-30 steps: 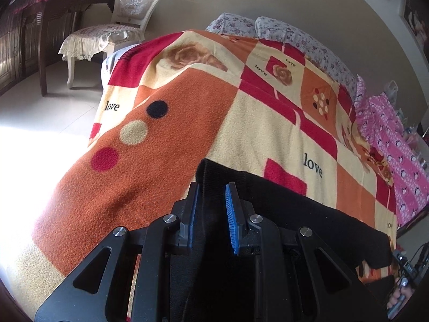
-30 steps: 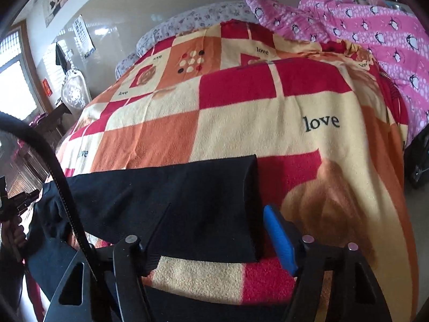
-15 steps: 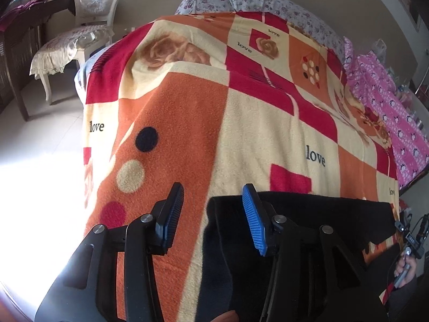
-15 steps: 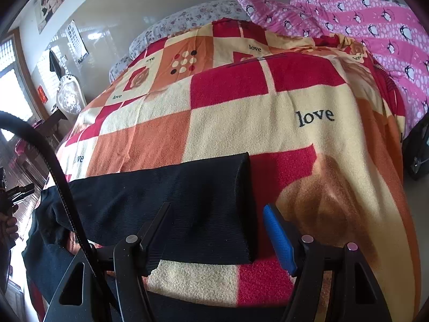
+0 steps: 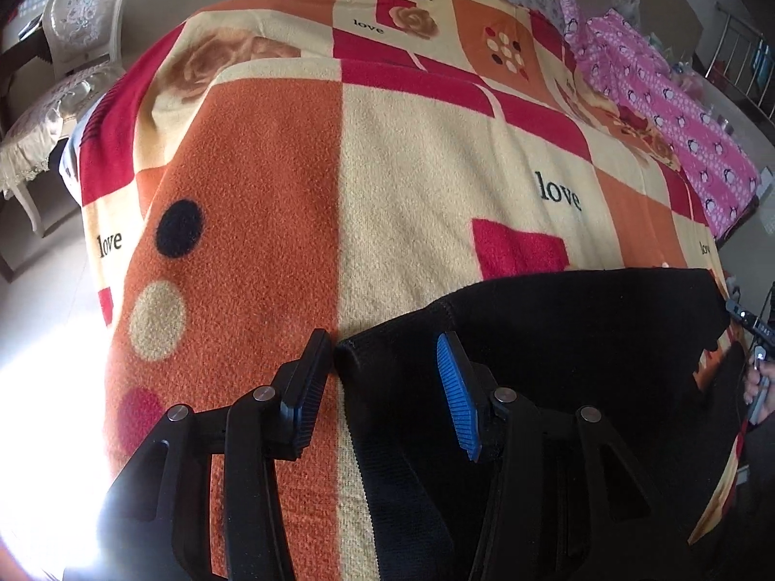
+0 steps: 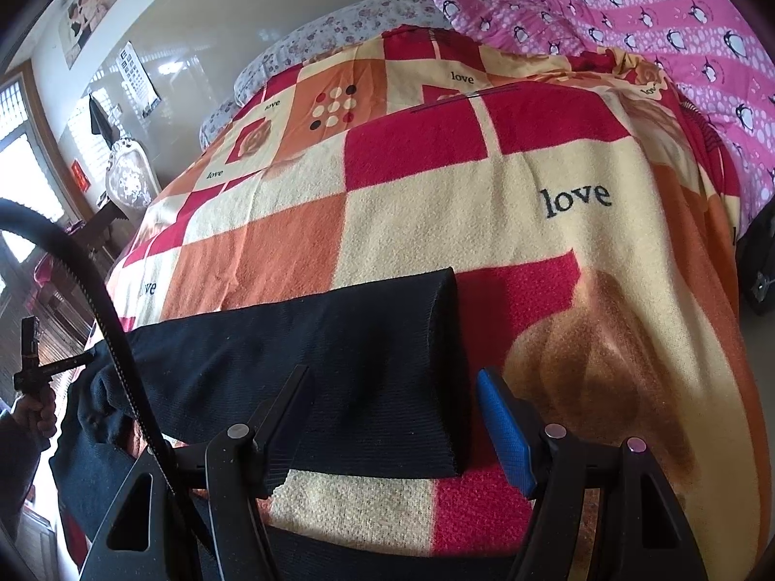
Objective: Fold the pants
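Left claw [image 5: 382,387] released; pants [image 6: 315,368] crosswise.

A fleece blanket [image 5: 397,203] in orange, cream and red squares covers the bed, printed with roses, coloured dots and the word "love" in black. Beyond its far edge lie pillows [image 6: 339,29] in a small grey floral print. A pink quilt [image 6: 678,24] patterned with penguins is heaped along one side of the bed. A white carved chair [image 5: 72,24] with a lace-edged seat cover stands on the floor beside the bed, near a dark wooden table. On the pale wall hang a framed photograph [image 6: 89,5] and a calendar-like sheet [image 6: 140,72]; bright windows show next to them.
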A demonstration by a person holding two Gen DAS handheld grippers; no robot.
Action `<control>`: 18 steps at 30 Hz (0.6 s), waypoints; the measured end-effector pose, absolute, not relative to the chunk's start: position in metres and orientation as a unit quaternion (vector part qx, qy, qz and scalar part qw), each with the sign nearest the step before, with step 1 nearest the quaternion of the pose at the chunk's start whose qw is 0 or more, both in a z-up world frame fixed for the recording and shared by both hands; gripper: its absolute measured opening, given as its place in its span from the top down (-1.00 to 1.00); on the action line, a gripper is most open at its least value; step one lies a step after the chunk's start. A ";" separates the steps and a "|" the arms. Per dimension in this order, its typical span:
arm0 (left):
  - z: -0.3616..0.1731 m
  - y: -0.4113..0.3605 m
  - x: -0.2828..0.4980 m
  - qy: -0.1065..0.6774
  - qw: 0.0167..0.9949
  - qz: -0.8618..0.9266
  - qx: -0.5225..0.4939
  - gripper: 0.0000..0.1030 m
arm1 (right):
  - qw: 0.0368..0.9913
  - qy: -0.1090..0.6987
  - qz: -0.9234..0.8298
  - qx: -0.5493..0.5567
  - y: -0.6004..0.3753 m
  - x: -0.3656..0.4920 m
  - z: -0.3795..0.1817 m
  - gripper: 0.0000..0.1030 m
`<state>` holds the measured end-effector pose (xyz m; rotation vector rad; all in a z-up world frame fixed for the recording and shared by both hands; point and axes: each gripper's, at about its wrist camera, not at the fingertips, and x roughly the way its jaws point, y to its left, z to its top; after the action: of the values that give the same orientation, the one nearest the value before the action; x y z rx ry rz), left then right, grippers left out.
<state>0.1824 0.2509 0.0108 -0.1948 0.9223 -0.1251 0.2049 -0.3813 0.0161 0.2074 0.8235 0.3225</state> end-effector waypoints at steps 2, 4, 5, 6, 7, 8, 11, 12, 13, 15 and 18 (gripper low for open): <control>0.009 0.253 0.183 0.436 0.891 -0.068 -0.110 0.14 | 0.898 0.400 0.154 0.100 -0.381 0.206 0.015 -0.31; 0.009 0.254 0.182 0.428 0.894 -0.069 -0.114 0.14 | 0.897 0.401 0.154 0.100 -0.380 0.206 0.015 -0.31; 0.009 0.254 0.181 0.426 0.895 -0.069 -0.116 0.14 | 0.897 0.402 0.153 0.100 -0.380 0.206 0.015 -0.31; 0.010 0.254 0.181 0.426 0.895 -0.068 -0.116 0.14 | 0.897 0.402 0.153 0.101 -0.380 0.206 0.015 -0.31; 0.010 0.254 0.180 0.427 0.894 -0.067 -0.114 0.15 | 0.897 0.403 0.152 0.101 -0.380 0.206 0.015 -0.31; 0.011 0.252 0.180 0.428 0.895 -0.063 -0.110 0.30 | 0.897 0.403 0.152 0.101 -0.380 0.206 0.014 -0.31; 0.017 0.248 0.174 0.421 0.900 -0.058 -0.098 0.77 | 0.897 0.402 0.151 0.101 -0.381 0.206 0.015 -0.31; 0.020 0.244 0.171 0.417 0.903 -0.055 -0.089 0.80 | 0.898 0.402 0.150 0.101 -0.381 0.206 0.015 -0.31; 0.023 0.239 0.168 0.411 0.907 -0.050 -0.078 0.81 | 0.898 0.401 0.150 0.102 -0.381 0.205 0.015 -0.31; 0.034 0.233 0.162 0.394 0.916 -0.037 -0.070 0.81 | 0.899 0.400 0.148 0.104 -0.382 0.205 0.015 -0.31; 0.056 0.225 0.152 0.365 0.927 -0.020 -0.078 0.81 | 0.901 0.395 0.145 0.109 -0.385 0.204 0.016 -0.31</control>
<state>0.1516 0.2253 0.0555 -0.1606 0.7486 -0.0414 0.2035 -0.3850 0.0158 0.2260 0.8167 0.3007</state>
